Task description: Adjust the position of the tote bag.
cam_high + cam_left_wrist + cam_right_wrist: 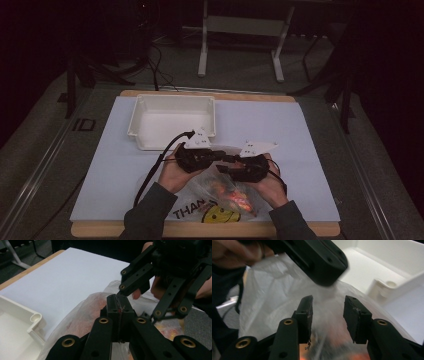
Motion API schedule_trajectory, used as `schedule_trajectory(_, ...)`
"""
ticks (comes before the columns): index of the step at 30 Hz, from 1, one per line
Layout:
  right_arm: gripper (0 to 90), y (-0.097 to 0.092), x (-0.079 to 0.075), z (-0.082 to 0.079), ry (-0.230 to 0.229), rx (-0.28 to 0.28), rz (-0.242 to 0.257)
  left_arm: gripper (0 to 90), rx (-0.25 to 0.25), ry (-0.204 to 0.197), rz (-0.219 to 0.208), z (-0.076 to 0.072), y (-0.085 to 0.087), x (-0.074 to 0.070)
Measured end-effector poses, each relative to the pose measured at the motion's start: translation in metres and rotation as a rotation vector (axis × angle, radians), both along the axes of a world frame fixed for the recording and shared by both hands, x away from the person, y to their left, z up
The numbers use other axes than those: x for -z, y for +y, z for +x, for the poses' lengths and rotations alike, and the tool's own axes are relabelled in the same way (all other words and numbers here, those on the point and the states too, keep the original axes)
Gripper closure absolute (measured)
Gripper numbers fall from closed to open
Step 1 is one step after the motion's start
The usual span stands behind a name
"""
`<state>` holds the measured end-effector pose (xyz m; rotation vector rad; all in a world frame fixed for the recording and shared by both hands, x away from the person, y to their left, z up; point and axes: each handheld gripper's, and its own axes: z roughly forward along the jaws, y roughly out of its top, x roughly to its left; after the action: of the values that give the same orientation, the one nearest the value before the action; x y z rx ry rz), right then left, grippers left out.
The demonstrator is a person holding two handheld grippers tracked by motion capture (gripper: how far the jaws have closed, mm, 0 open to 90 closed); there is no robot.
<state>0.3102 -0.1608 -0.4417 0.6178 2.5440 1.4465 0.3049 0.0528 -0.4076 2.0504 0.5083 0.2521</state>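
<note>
A thin plastic bag (226,196) printed with a yellow smiley and black letters lies at the near edge of the table, with orange and red things inside. My left gripper (220,160) is shut, and a fold of the bag's film (82,312) is pinched between its pads (117,302). My right gripper (227,169) faces it from the right, tips almost meeting. Its jaws (328,307) stand open with the bag's film (267,297) just beyond them, and the pads are not pressing on it. The left gripper's black jaw (322,262) crosses the top of the right gripper view.
An empty white tray (172,102) stands behind the grippers at the back left of the pale sheet (260,125) covering the table; its corner (35,320) lies close beside the bag. The wooden table edge (200,230) runs along the front. Dark stands and cables are on the floor beyond.
</note>
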Motion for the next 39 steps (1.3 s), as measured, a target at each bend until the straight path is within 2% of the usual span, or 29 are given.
schedule_trajectory(2,58.5,0.002,0.0,0.001,0.005,-0.009,0.009,90.0,0.002,0.001,-0.001,0.0,0.0,0.0)
schedule_trajectory(3,66.0,0.006,0.002,0.002,0.015,-0.015,0.015,90.0,0.003,0.0,-0.003,0.0,-0.001,0.0)
schedule_trajectory(4,66.0,0.006,0.002,0.002,0.015,-0.015,0.015,89.9,0.003,0.0,-0.003,0.0,-0.001,0.0)
schedule_trajectory(5,76.4,0.007,0.004,0.003,0.011,-0.021,0.01,89.7,0.003,-0.004,-0.001,-0.001,0.0,0.0)
schedule_trajectory(7,83.4,0.005,0.005,0.002,0.002,-0.02,0.019,87.7,0.003,-0.012,-0.011,-0.002,0.004,-0.002)
schedule_trajectory(12,88.5,-0.003,0.004,0.001,-0.009,-0.004,0.028,80.3,0.001,-0.027,-0.043,-0.007,0.016,-0.009)
schedule_trajectory(13,88.7,-0.004,0.004,0.001,-0.01,-0.002,0.03,78.4,0.001,-0.027,-0.043,-0.007,0.016,-0.009)
schedule_trajectory(15,88.9,-0.007,0.003,0.0,-0.016,0.002,0.025,75.6,-0.026,-0.04,-0.063,-0.01,0.027,-0.013)
schedule_trajectory(19,88.9,-0.014,0.003,-0.002,-0.02,0.014,0.02,73.4,-0.054,-0.048,-0.066,-0.011,0.038,-0.014)
schedule_trajectory(21,89.0,-0.022,0.004,-0.003,-0.023,0.028,0.017,72.7,-0.079,-0.053,-0.05,-0.012,0.048,-0.013)
schedule_trajectory(26,89.0,-0.037,0.006,-0.003,-0.019,0.054,0.013,71.7,-0.11,-0.058,-0.013,-0.013,0.056,-0.008)
schedule_trajectory(28,89.0,-0.041,0.006,-0.004,-0.016,0.063,0.015,71.5,-0.117,-0.05,-0.024,-0.012,0.059,-0.004)
schedule_trajectory(30,89.0,-0.046,0.006,-0.004,-0.021,0.069,0.013,71.1,-0.126,-0.036,-0.016,-0.011,0.061,0.001)
schedule_trajectory(31,89.0,-0.048,0.007,-0.004,-0.02,0.073,0.014,70.7,-0.133,-0.031,-0.003,-0.011,0.062,0.003)
schedule_trajectory(33,89.0,-0.051,0.006,-0.004,-0.02,0.079,0.013,70.3,-0.133,-0.031,-0.003,-0.011,0.062,0.003)
schedule_trajectory(35,89.0,-0.058,0.006,-0.005,-0.021,0.092,0.017,67.6,-0.151,-0.029,0.04,-0.01,0.063,0.01)
schedule_trajectory(39,89.0,-0.067,0.006,-0.006,-0.023,0.11,0.021,67.2,-0.15,-0.031,0.053,-0.012,0.063,0.011)
